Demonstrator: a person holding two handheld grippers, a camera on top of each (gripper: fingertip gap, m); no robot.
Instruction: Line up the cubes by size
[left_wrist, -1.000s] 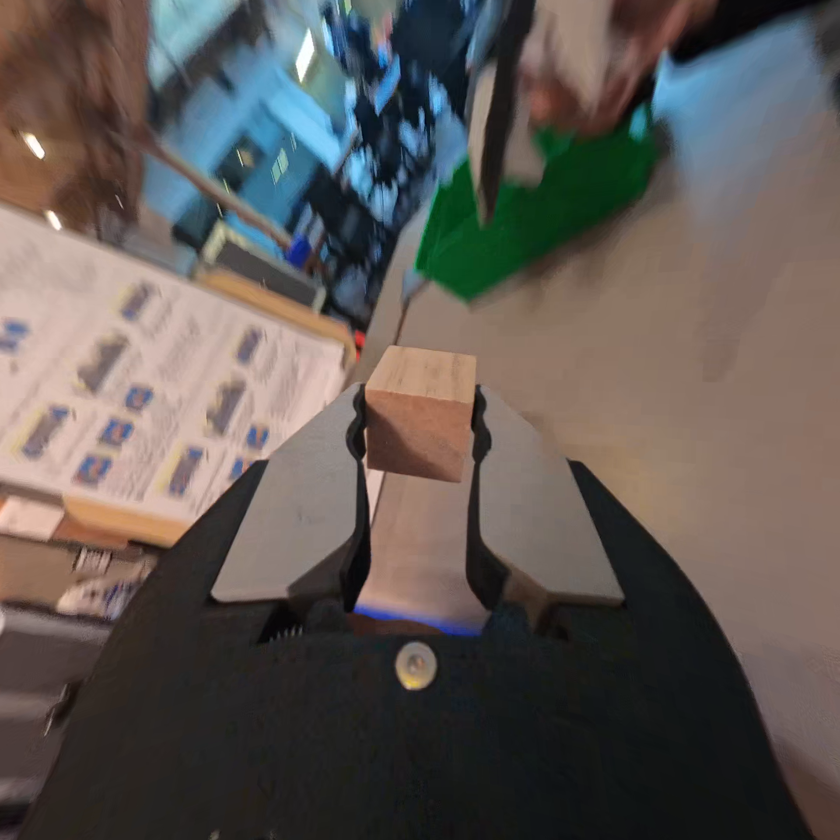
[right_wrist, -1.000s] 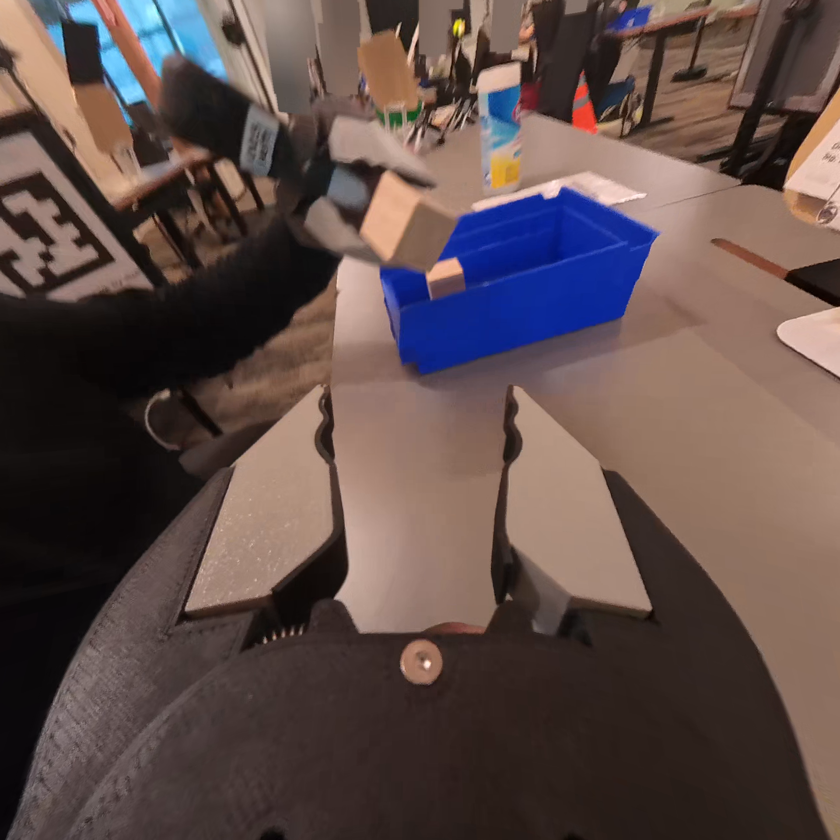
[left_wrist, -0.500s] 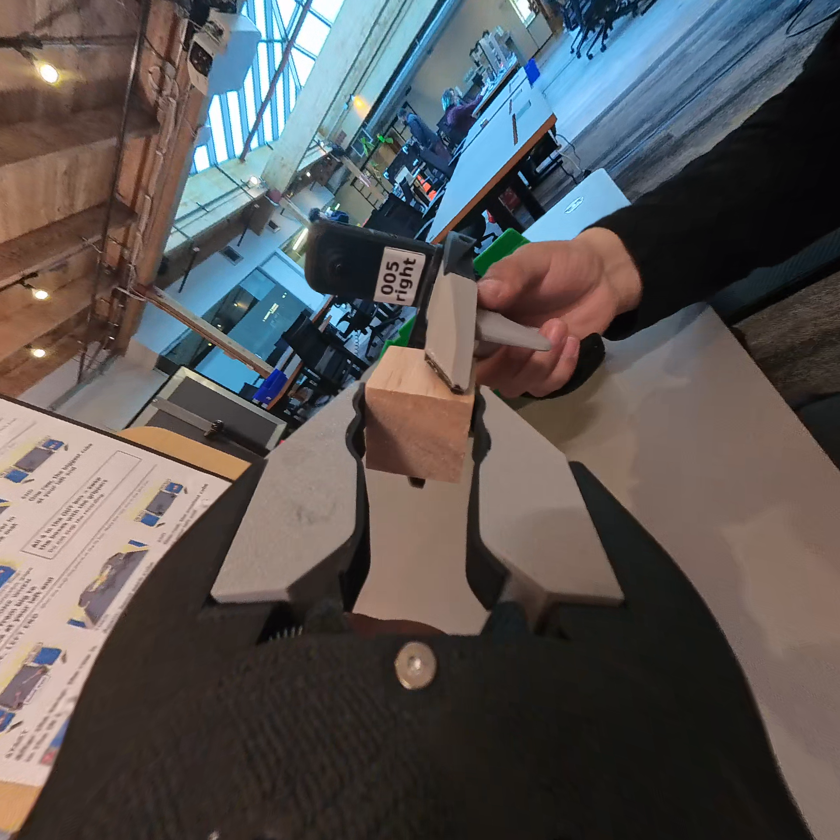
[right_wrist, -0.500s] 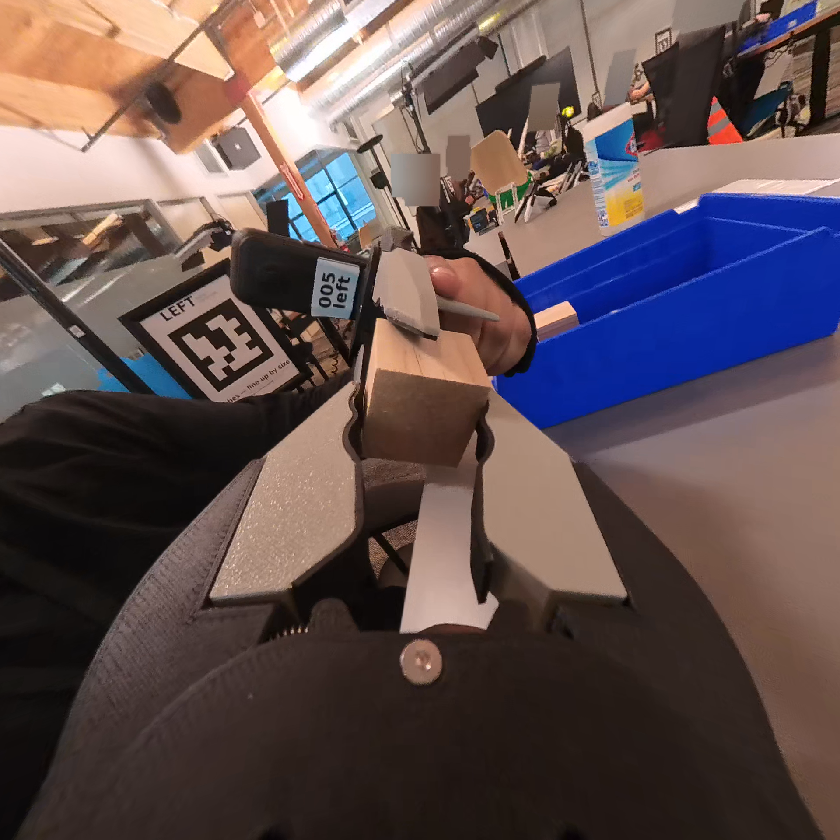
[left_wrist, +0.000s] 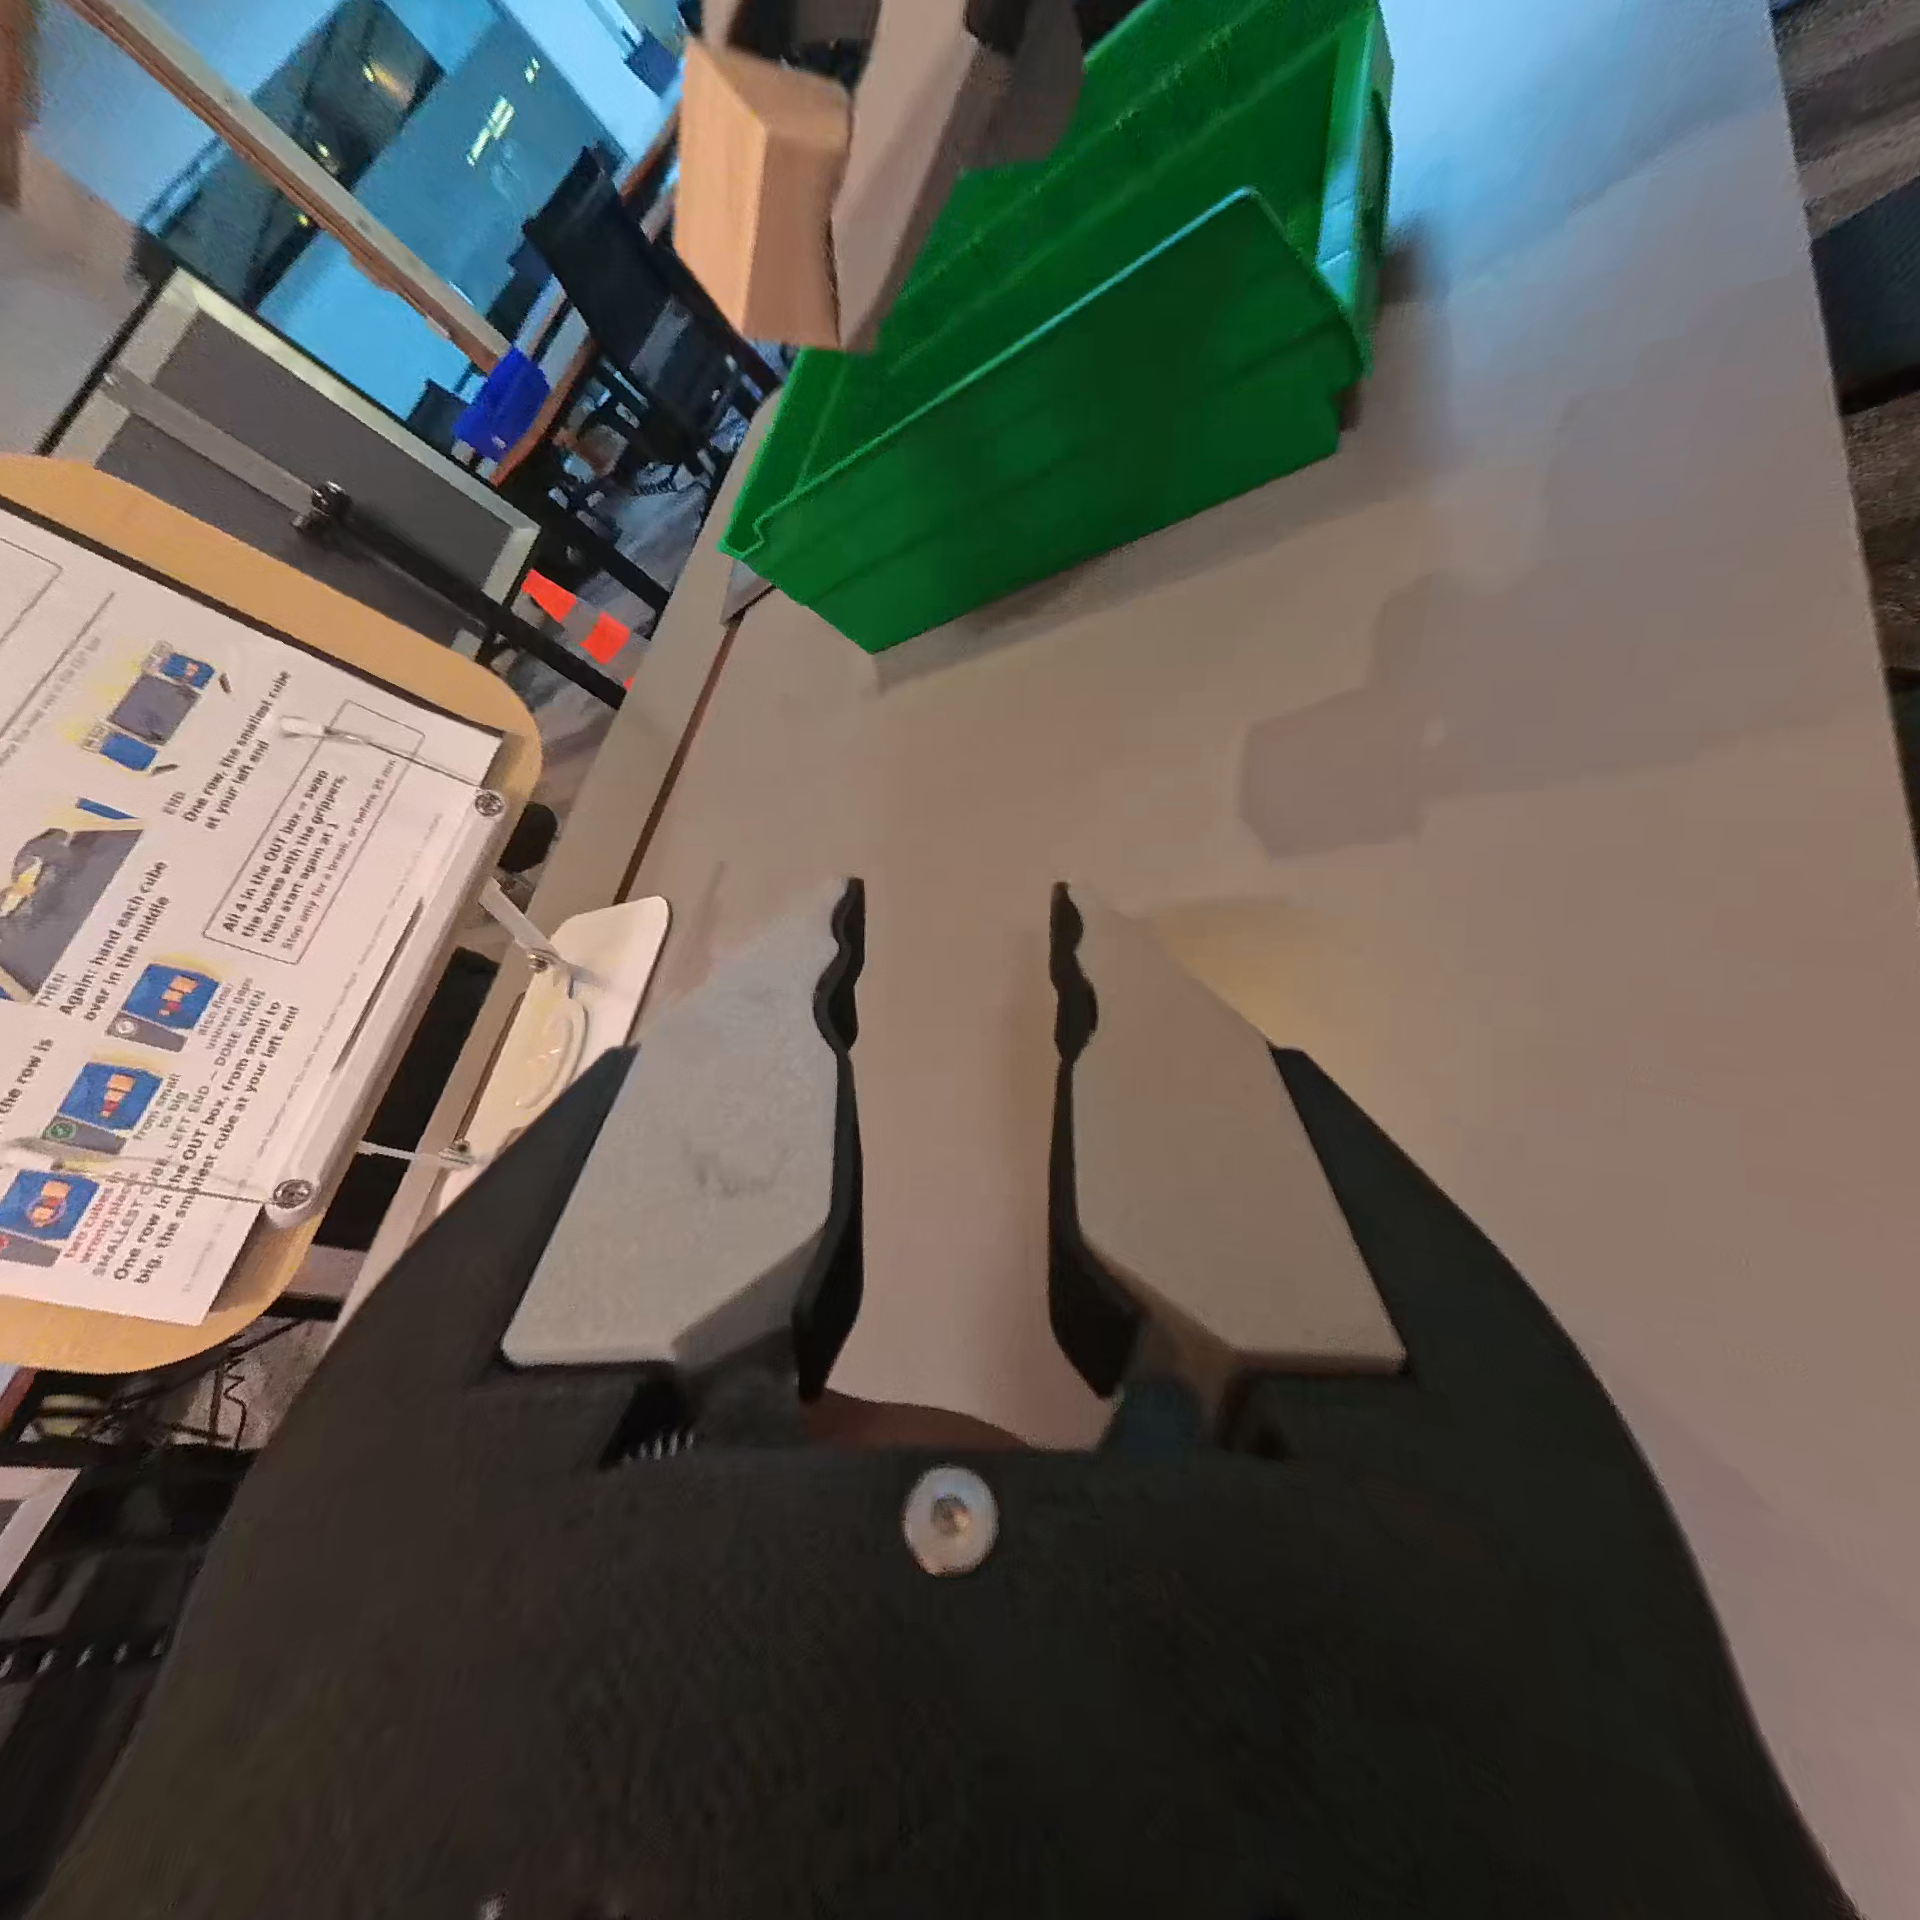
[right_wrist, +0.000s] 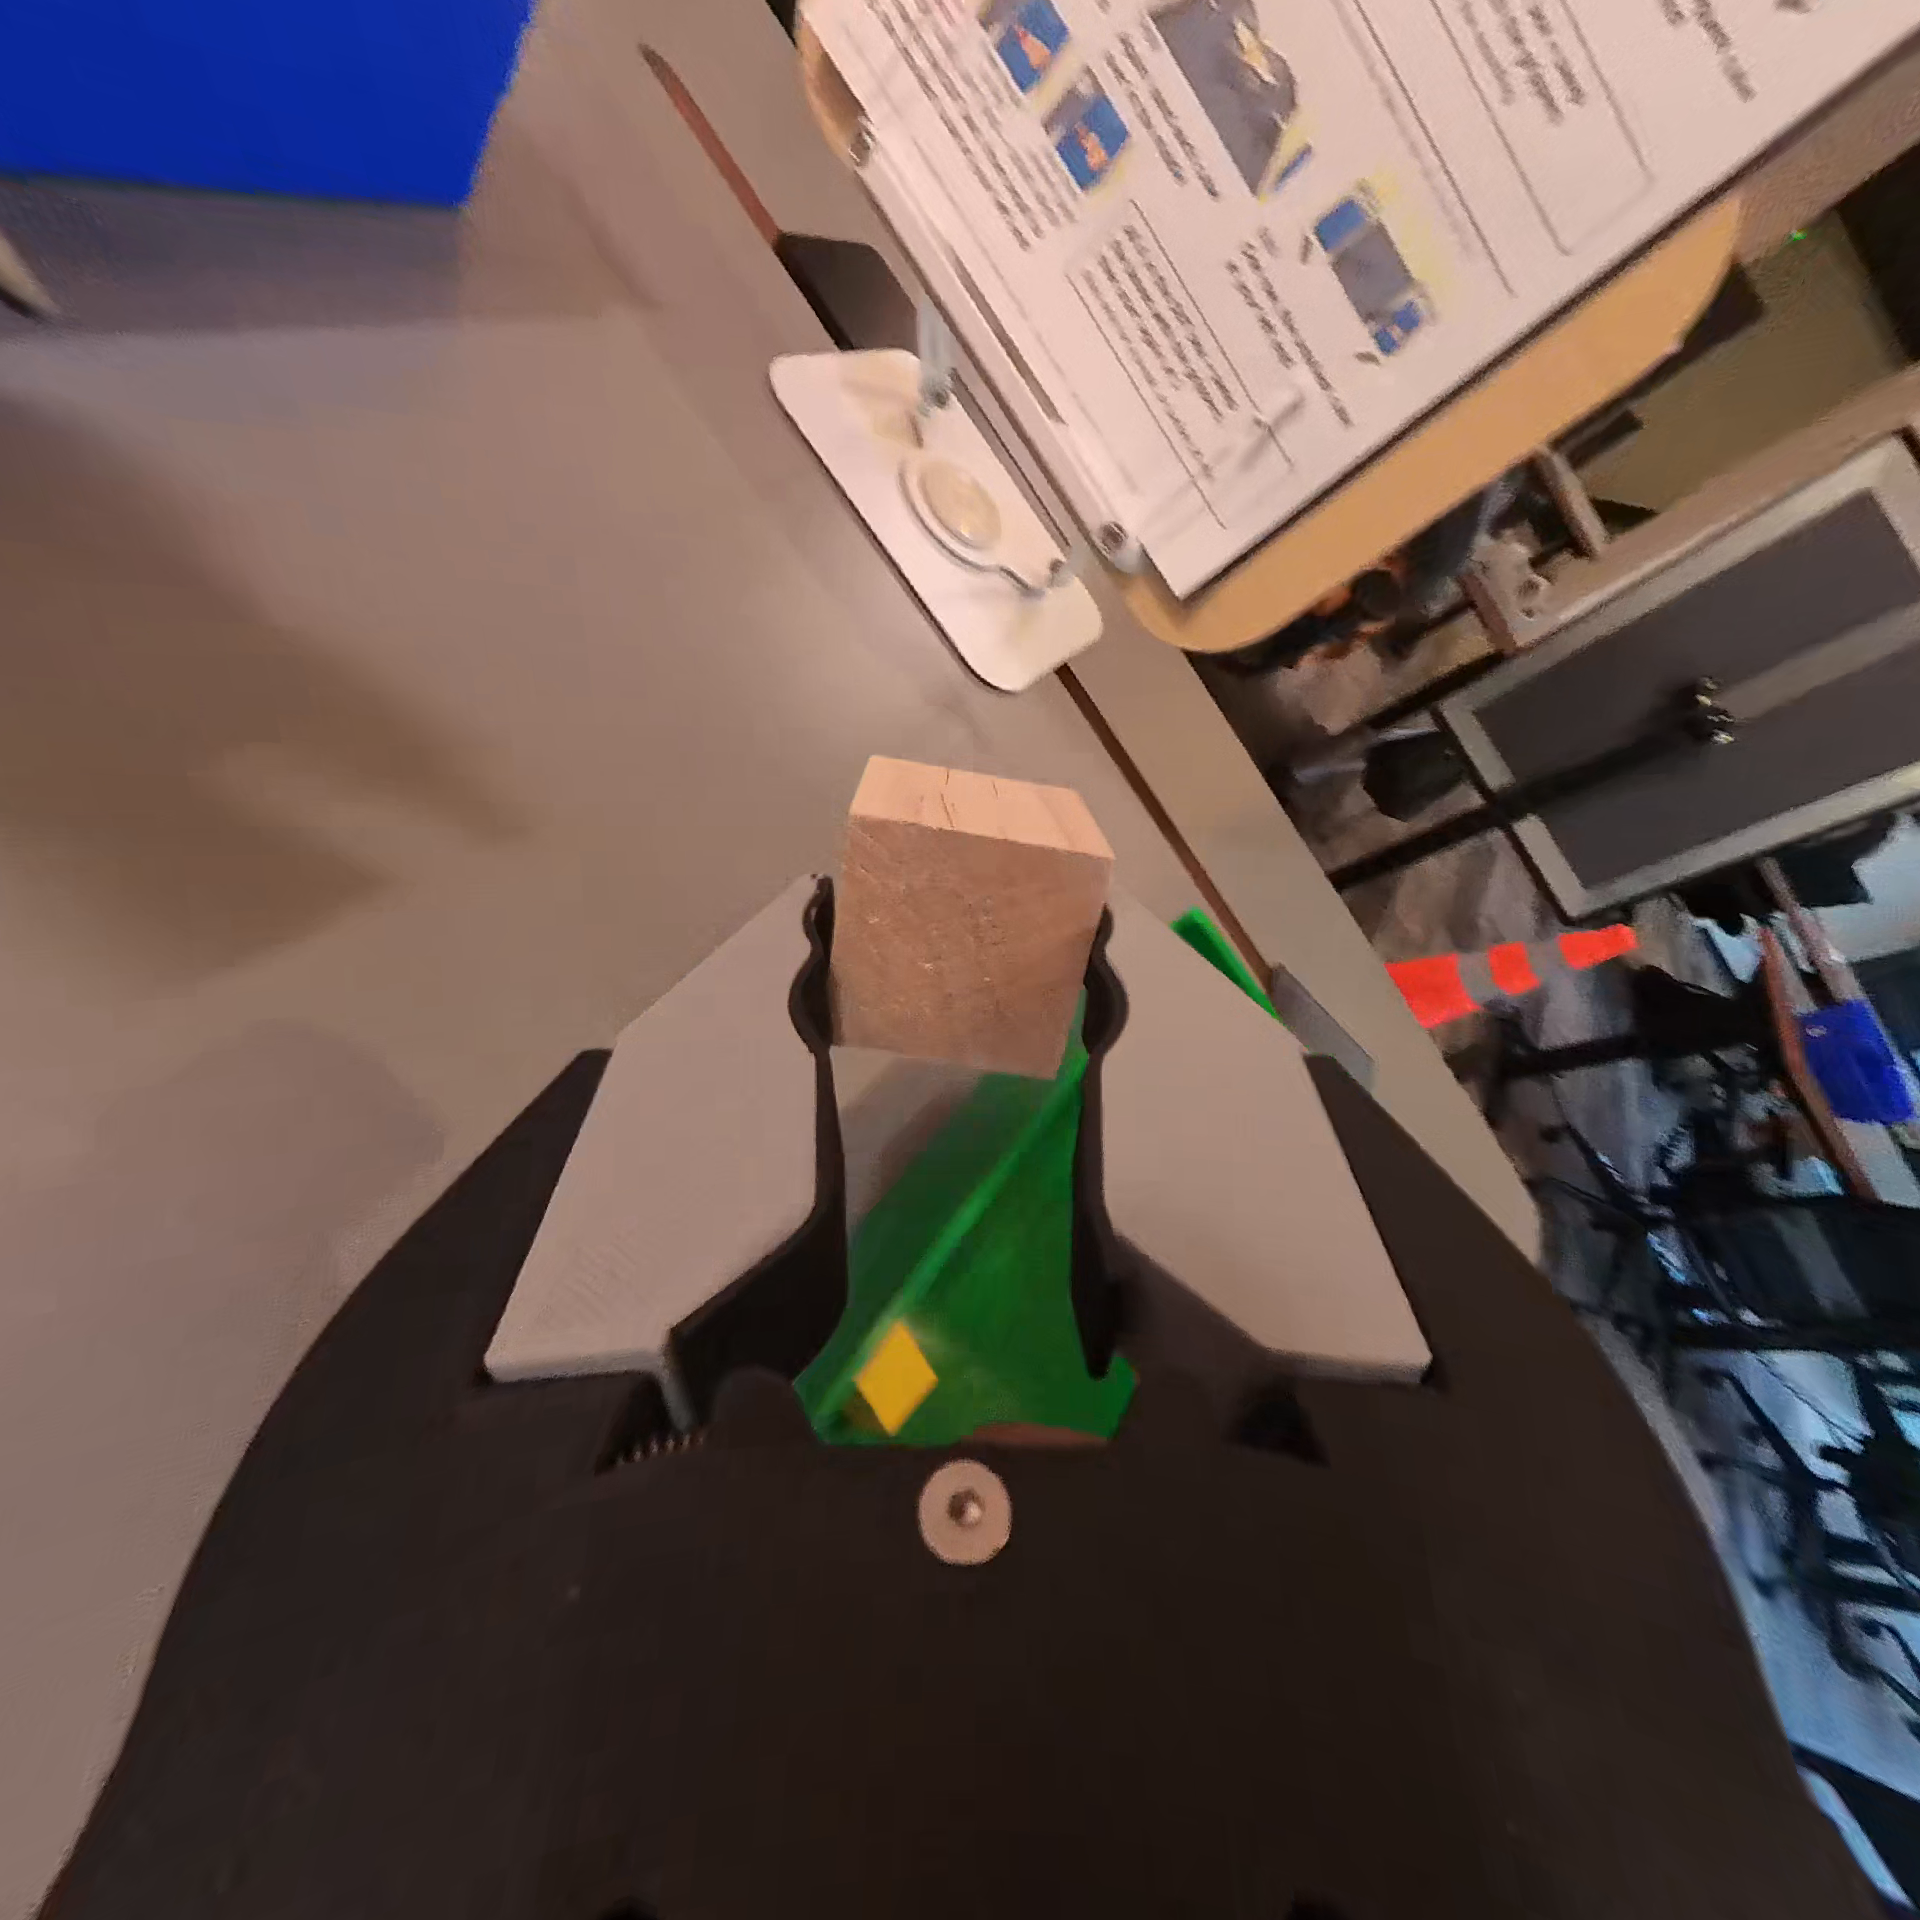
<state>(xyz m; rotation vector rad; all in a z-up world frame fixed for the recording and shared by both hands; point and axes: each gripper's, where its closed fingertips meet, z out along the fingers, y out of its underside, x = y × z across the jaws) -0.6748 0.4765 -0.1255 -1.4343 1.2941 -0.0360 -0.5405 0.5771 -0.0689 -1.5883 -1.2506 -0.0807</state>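
Note:
My right gripper (right_wrist: 956, 940) is shut on a plain wooden cube (right_wrist: 961, 914) and holds it in the air above the green bin (right_wrist: 966, 1278). A small yellow cube (right_wrist: 894, 1377) lies in that bin, seen between the fingers. My left gripper (left_wrist: 951, 904) is open and empty above the grey table (left_wrist: 1455, 935). In the left wrist view the wooden cube (left_wrist: 753, 187) shows at the top, held by the other gripper over the green bin (left_wrist: 1070, 416).
An instruction sheet on a wooden board (left_wrist: 187, 935) stands at the table's far edge on a white base plate (right_wrist: 935, 509). A blue bin (right_wrist: 239, 94) shows at the top left of the right wrist view. Chairs and desks lie beyond the table.
The wooden cube passed from my left gripper to my right. The left opened and drew back empty. The right closed on the cube and carried it over the green bin.

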